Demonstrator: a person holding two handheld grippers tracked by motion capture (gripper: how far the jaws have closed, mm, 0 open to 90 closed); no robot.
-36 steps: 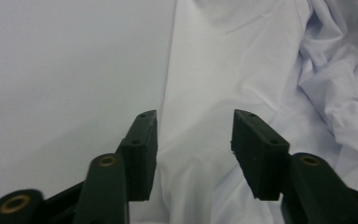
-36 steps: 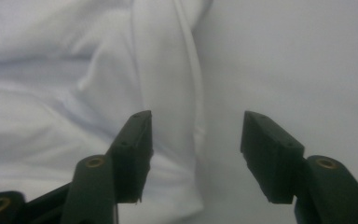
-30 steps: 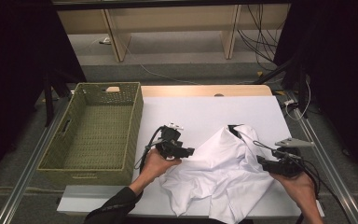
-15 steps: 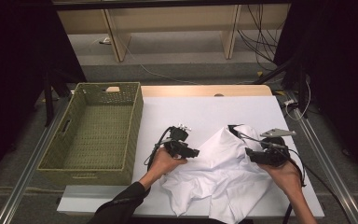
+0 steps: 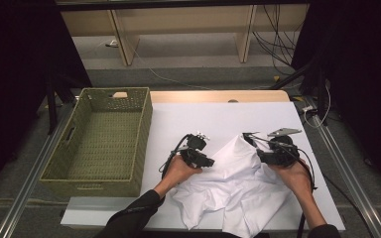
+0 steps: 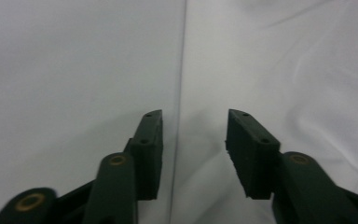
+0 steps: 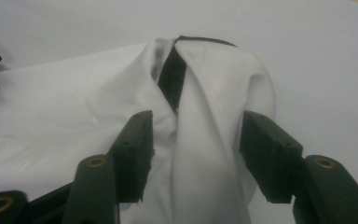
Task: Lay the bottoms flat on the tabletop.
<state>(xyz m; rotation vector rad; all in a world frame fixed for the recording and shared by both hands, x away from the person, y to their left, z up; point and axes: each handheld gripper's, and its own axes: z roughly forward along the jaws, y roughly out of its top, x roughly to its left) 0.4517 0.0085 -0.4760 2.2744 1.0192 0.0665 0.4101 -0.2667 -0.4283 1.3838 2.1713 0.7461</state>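
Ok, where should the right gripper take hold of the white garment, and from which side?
Grip the raised fold of the white garment, just below its dark-edged opening. The right gripper already straddles it, jaws open, so push straight ahead; the fold stands up narrow enough to fit between them.

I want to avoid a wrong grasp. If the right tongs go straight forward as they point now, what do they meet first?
Most likely the raised fold of the white cloth: it lies between the open jaws of the right tongs, its dark-edged opening just ahead. Whether the jaws already touch the cloth is unclear.
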